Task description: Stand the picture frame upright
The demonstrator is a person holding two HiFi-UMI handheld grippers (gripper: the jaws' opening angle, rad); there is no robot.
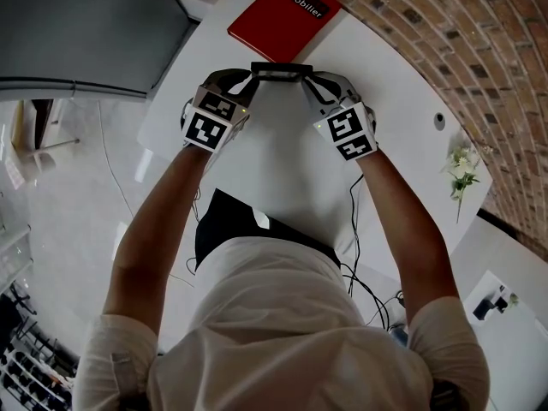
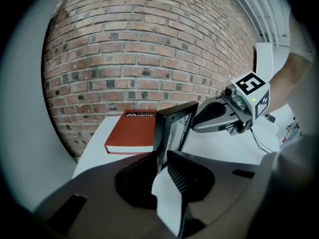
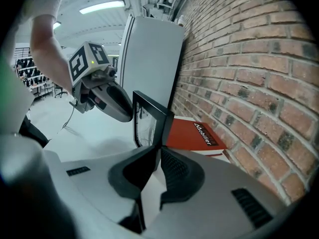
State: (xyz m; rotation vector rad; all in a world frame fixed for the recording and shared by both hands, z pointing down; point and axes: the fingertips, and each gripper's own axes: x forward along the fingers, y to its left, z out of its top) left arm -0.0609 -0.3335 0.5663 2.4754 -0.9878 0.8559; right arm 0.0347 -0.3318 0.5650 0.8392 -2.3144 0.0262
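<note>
- Two grippers work over the white table [image 1: 282, 161], both close in front of me.
- Left gripper [image 1: 244, 80], at my 11 o'clock: I read its jaws as pinching the left edge of the picture frame [image 1: 281, 70].
- Right gripper [image 1: 312, 82], at my 1 o'clock: its jaws pinch the frame's right edge.
- Picture frame, at 12 o'clock between them: black and upright. I cannot tell whether its lower edge touches the table.
- Red book [image 1: 282, 7], at 12 o'clock just beyond the frame: lying flat, apart from it.
- Brick wall [image 1: 445, 32], farthest, from 12 round to 3 o'clock.
</note>
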